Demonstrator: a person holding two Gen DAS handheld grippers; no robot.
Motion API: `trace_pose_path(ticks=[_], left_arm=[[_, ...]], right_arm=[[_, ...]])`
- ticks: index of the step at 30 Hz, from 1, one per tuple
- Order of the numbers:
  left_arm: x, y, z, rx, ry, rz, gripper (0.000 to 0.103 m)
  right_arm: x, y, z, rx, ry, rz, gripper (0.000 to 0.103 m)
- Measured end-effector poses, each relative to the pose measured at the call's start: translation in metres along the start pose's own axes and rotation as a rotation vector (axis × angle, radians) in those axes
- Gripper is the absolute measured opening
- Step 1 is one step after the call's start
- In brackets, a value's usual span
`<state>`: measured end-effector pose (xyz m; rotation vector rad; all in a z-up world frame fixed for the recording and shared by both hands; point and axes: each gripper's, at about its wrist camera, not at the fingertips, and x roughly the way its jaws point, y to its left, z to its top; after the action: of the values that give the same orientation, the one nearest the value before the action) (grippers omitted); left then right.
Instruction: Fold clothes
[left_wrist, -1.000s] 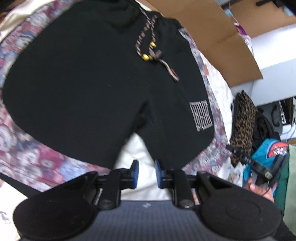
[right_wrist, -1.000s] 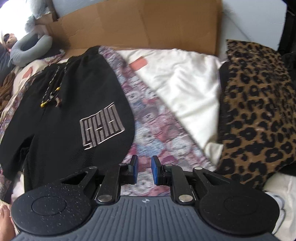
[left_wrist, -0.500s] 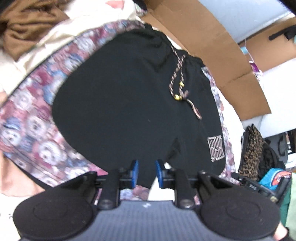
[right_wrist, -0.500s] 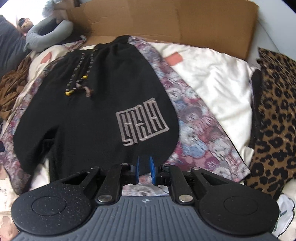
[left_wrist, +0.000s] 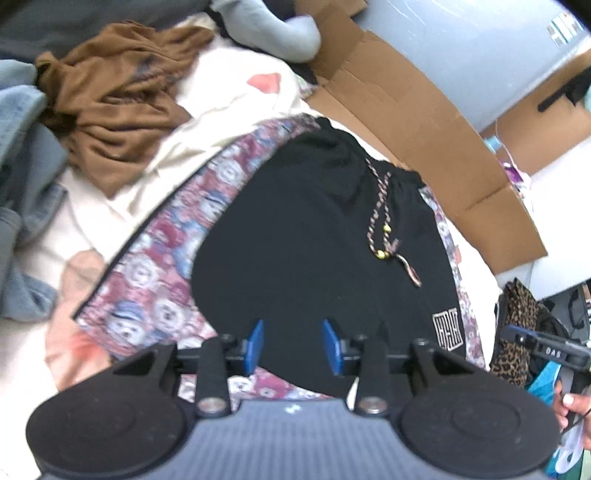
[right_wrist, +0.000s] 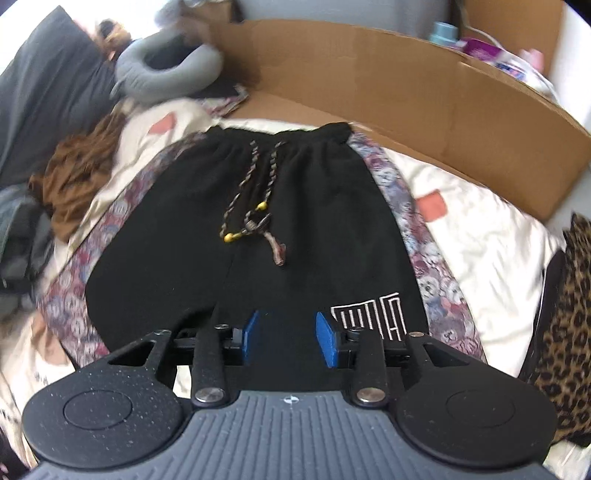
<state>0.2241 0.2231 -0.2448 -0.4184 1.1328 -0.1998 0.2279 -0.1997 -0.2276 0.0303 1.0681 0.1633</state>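
Observation:
Black shorts lie flat, waistband far, on a patterned maroon and blue cloth. A braided drawstring with yellow beads rests on the front, and a white logo marks the right leg. My left gripper hovers over the left leg's hem; its jaws are opening and grip nothing. In the right wrist view the shorts, drawstring and logo show again. My right gripper hangs above the right leg beside the logo; its jaws are opening and its pads press on nothing.
A brown garment and denim are heaped at the left. Cardboard runs along the far side. Leopard-print fabric lies at the right, a grey neck pillow at the back left. A hand shows at the right edge.
Both grippers have pulled back and up from the shorts, so more of the bed shows. Both pairs of jaws have spread from a narrow gap to a wider one.

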Motion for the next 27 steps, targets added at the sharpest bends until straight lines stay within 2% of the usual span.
trace_pose_path(ticks=[4, 8, 15, 21, 27], left_arm=[[-0.012, 0.017, 0.002, 0.001, -0.02, 0.023, 0.044], [-0.017, 0.036, -0.005, -0.018, -0.022, 0.039, 0.047], [-0.011, 0.056, -0.025, -0.032, -0.016, 0.05, 0.049], [-0.001, 0.061, -0.041, -0.014, -0.026, 0.027, 0.049], [0.022, 0.069, -0.059, -0.03, -0.021, 0.035, 0.048]], right_arm=[[0.009, 0.023, -0.002, -0.045, 0.041, -0.001, 0.041], [0.023, 0.037, -0.007, 0.01, 0.05, 0.028, 0.041], [0.031, 0.053, -0.023, 0.121, -0.087, 0.075, 0.041], [0.042, 0.067, -0.053, 0.18, -0.075, 0.116, 0.041], [0.063, 0.089, -0.082, 0.239, -0.012, 0.188, 0.041]])
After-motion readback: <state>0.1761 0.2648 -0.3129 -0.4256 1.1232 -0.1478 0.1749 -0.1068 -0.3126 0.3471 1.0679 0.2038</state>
